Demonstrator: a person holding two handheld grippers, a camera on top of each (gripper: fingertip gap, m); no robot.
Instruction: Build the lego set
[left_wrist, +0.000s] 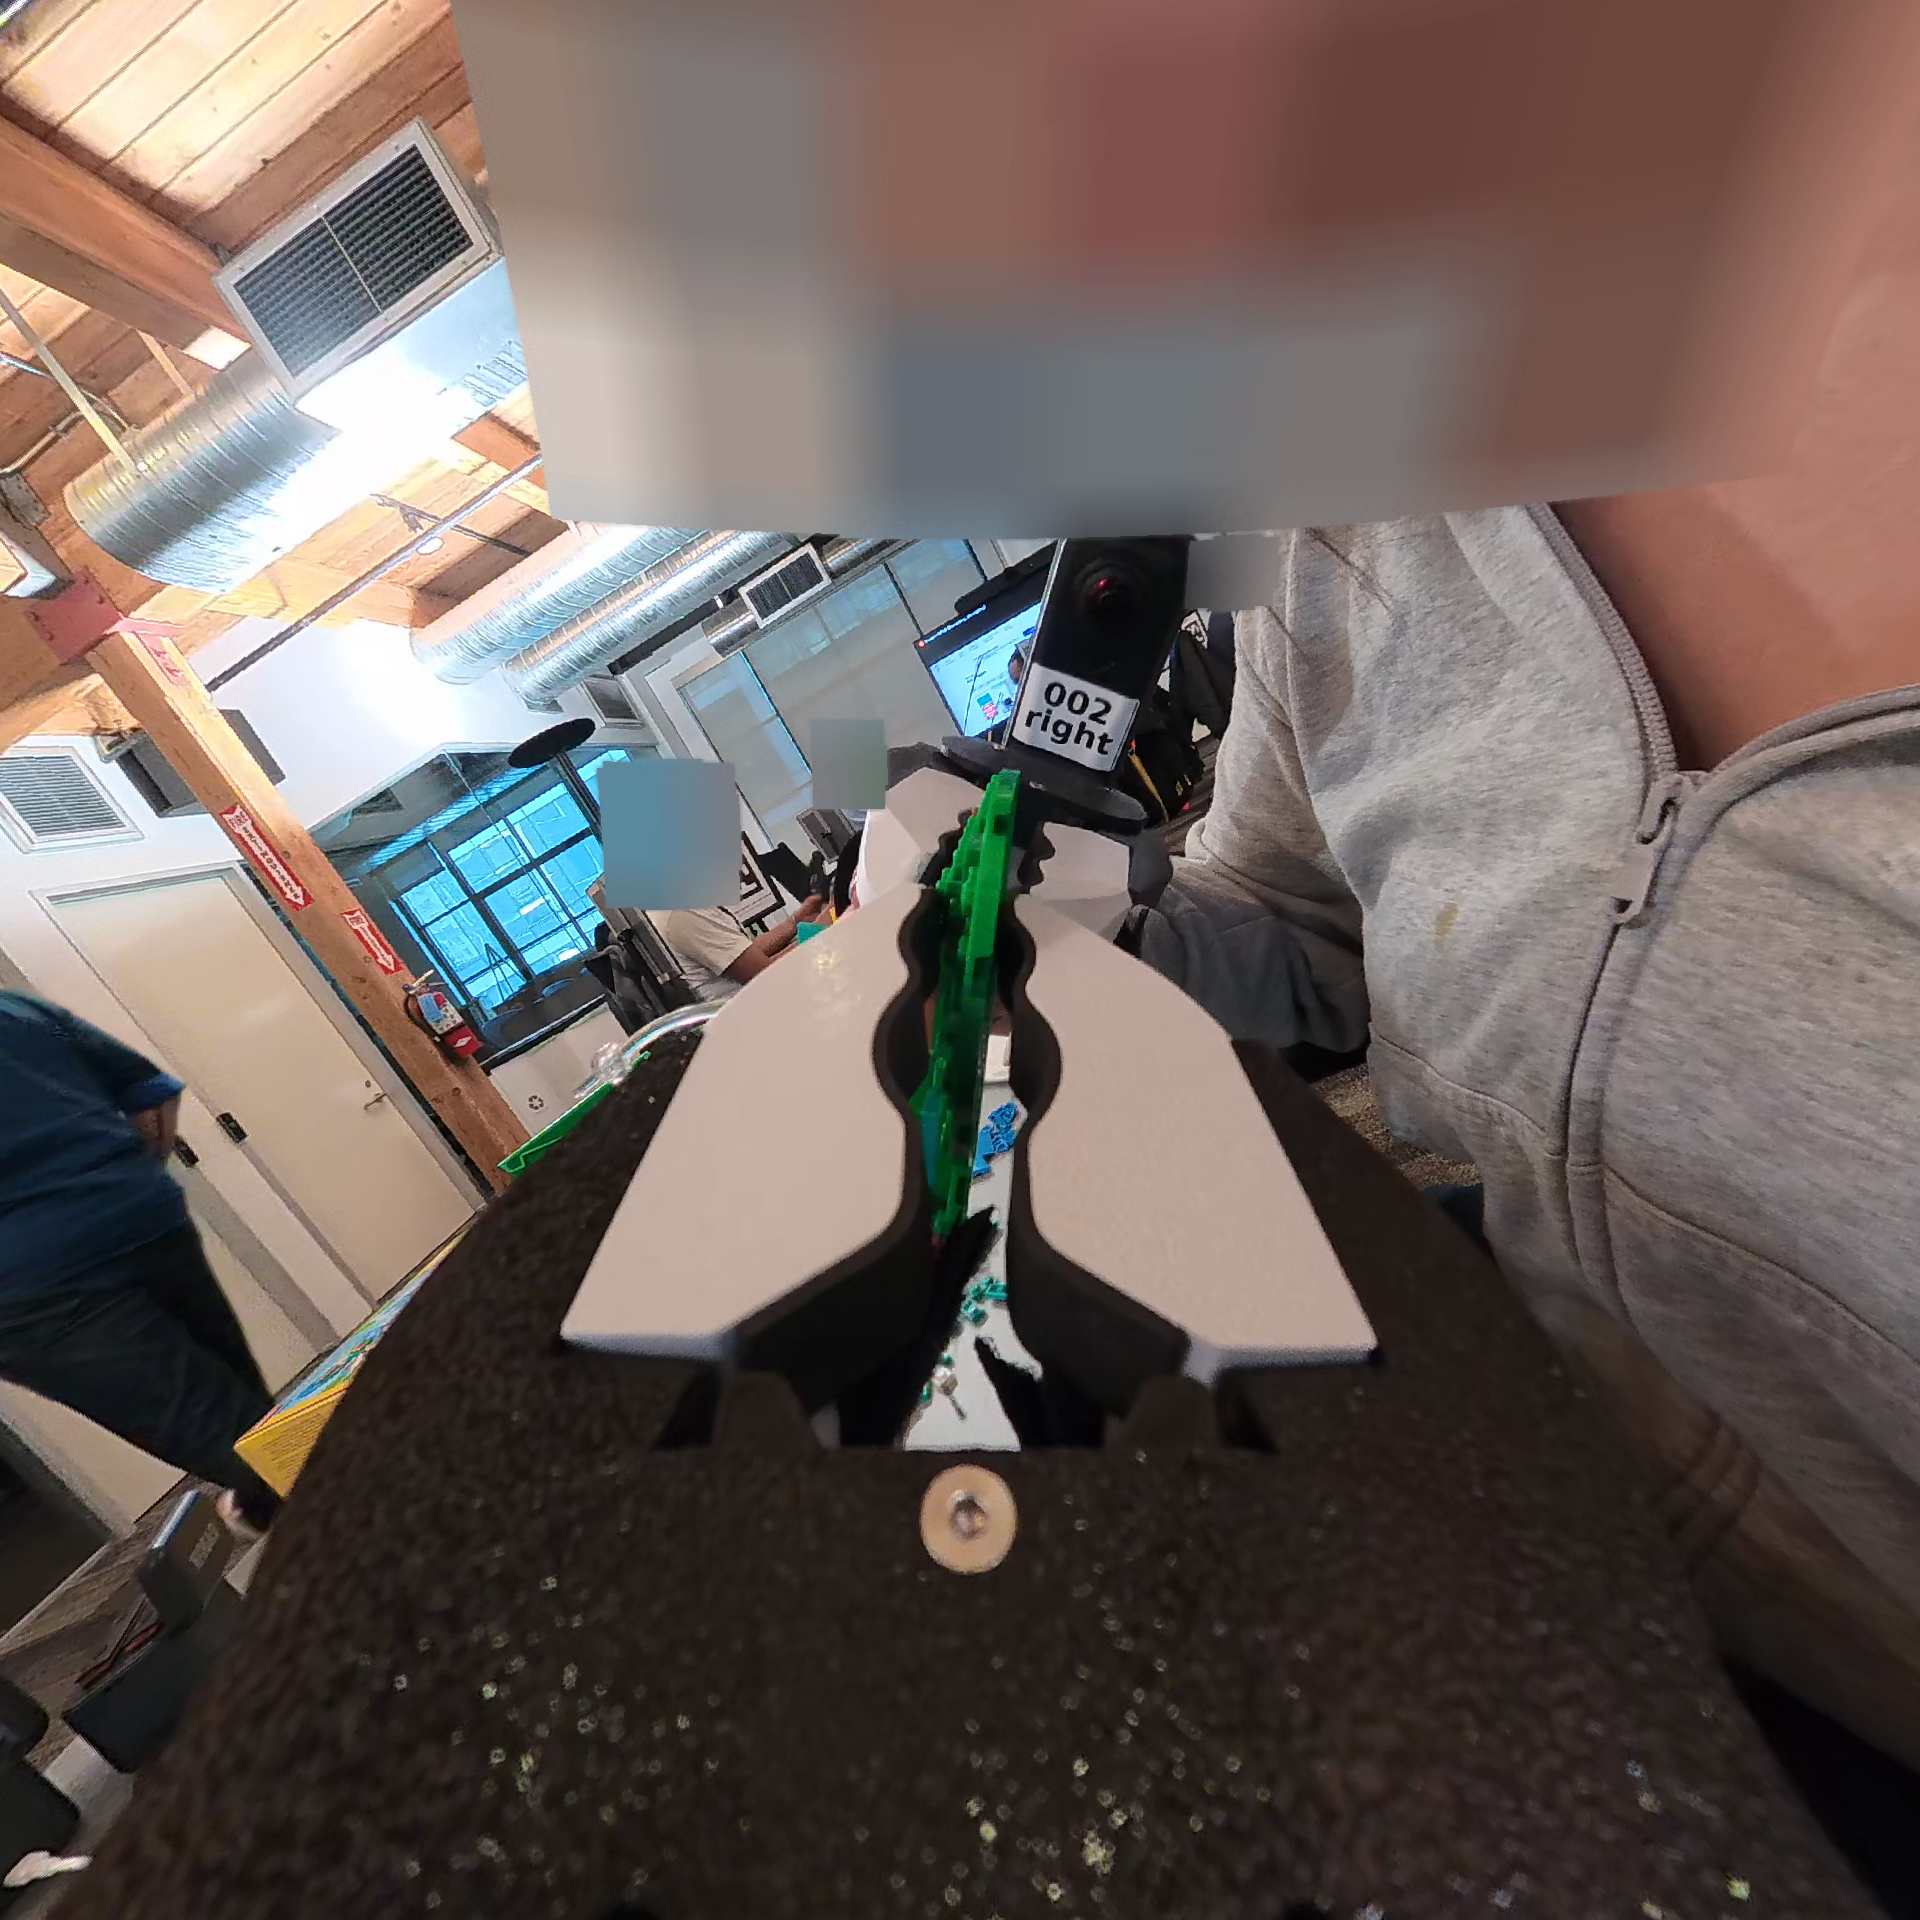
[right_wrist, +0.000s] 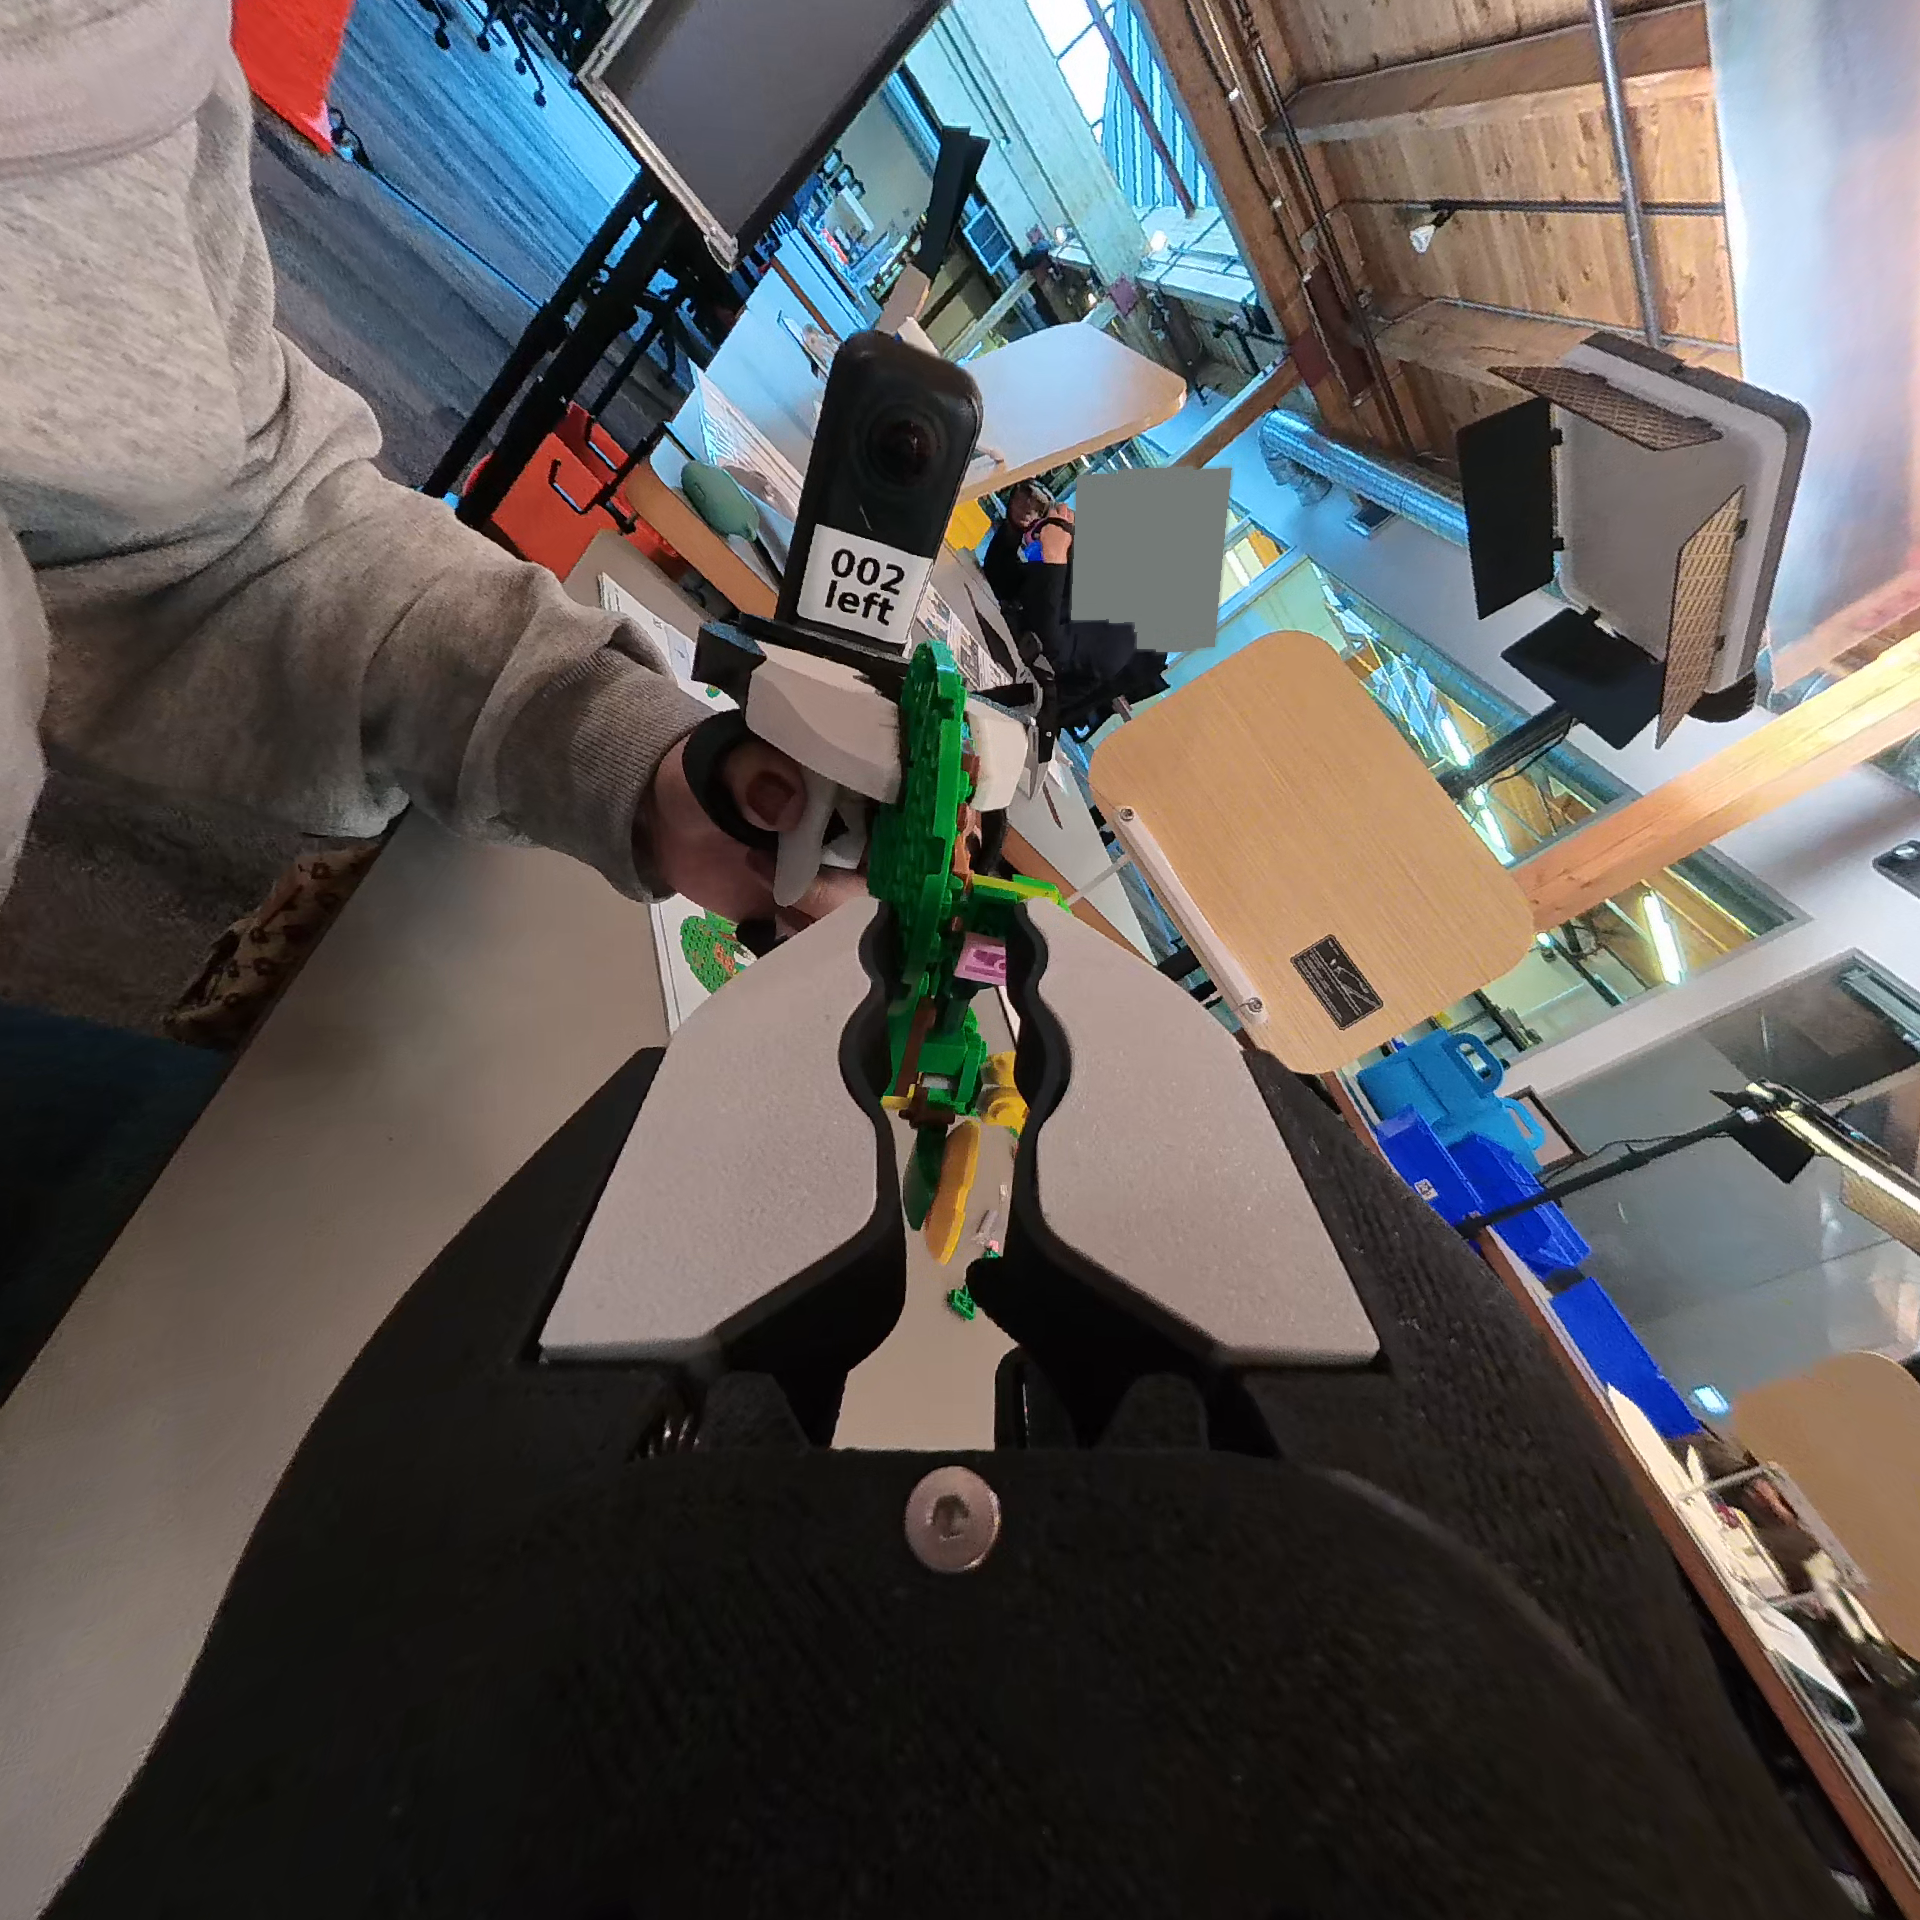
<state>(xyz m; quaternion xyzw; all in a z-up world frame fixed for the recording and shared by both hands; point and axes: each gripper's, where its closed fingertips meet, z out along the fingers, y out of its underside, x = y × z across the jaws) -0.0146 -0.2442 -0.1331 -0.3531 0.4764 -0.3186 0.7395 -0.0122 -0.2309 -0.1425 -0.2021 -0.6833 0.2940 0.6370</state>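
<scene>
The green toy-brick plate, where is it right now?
The green toy-brick plate is off the table, edge-on in both wrist views, clamped between the left tongs and right tongs.

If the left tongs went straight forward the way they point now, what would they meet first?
Probably the right tongs: they face the left tongs closely, both gripping the same green brick model. Depth between them is unclear.

Green plate: studded, glossy plastic; tool fingers: smooth matt grey faces on rough, grainy black plastic; screw, lower centre: shiny metal; sleeve, left: soft knit cloth; board, right: smooth wood grain; surface: smooth, matt.
</scene>
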